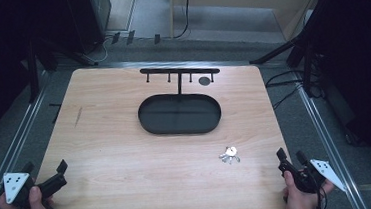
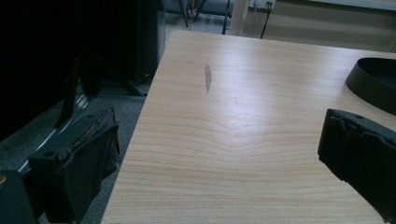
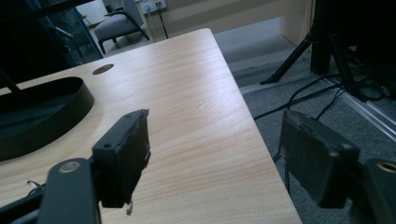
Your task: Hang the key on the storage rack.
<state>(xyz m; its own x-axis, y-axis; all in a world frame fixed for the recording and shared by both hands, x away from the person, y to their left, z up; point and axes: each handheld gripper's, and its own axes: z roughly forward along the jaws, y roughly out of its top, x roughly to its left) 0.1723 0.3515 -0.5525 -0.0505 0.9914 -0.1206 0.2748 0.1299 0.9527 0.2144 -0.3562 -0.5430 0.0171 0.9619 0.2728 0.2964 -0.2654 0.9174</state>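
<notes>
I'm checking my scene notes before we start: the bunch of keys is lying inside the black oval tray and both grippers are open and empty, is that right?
Not quite. The bunch of keys lies on the bare table, in front of the black oval tray, nearer the right gripper, as the high view shows. The rest stands: the left gripper and the right are both open and empty.

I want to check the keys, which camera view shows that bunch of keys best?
The high view: the keys lie whole on the table, in front of the black tray. The right gripper view catches a small metal sliver low at left, probably them, behind a jaw.
</notes>
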